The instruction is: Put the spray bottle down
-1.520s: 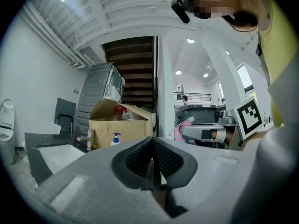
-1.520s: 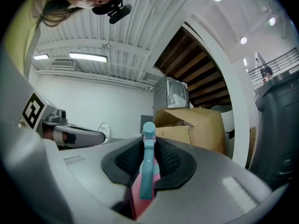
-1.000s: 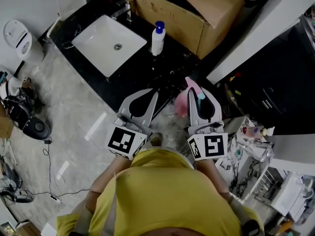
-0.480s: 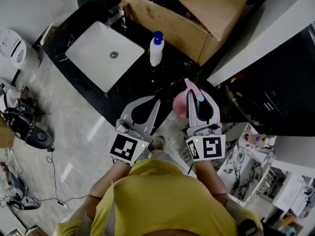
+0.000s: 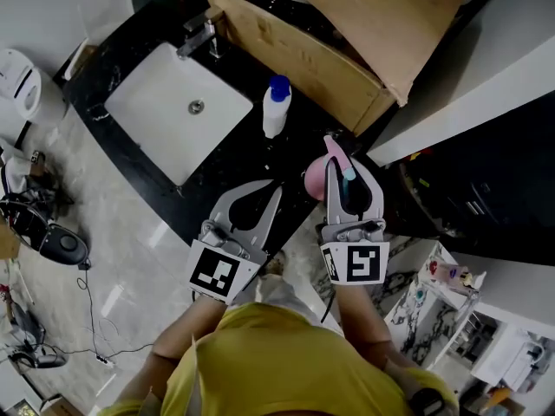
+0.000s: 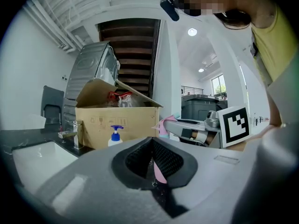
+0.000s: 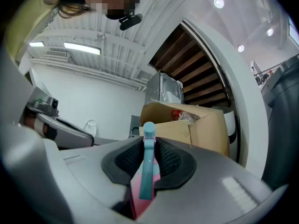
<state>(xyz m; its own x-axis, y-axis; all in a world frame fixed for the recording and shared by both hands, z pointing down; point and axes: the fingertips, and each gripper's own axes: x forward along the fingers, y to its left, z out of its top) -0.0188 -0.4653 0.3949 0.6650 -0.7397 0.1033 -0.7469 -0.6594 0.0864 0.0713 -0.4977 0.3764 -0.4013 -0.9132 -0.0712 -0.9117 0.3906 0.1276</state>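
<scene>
A pink spray bottle (image 5: 314,178) with a teal trigger (image 7: 148,157) hangs in my right gripper (image 5: 342,157), which is shut on its head just over the front edge of the black counter (image 5: 251,150). The right gripper view has the trigger pinched between the pads (image 7: 126,160). My left gripper (image 5: 276,186) sits beside it to the left, jaws shut and holding nothing. From the left gripper view, the left gripper (image 6: 150,140) has its tips meeting, and the bottle's pink head (image 6: 164,125) shows beyond them.
A white sink (image 5: 178,111) with a faucet (image 5: 201,31) is set in the counter. A white pump bottle with a blue top (image 5: 276,107) stands right of it. Behind it is an open cardboard box (image 5: 347,33). A toilet (image 5: 26,76) stands far left.
Both grippers have moved forward toward the counter, the right one carrying the spray bottle from over the floor to the counter's edge. Neither grip has changed.
</scene>
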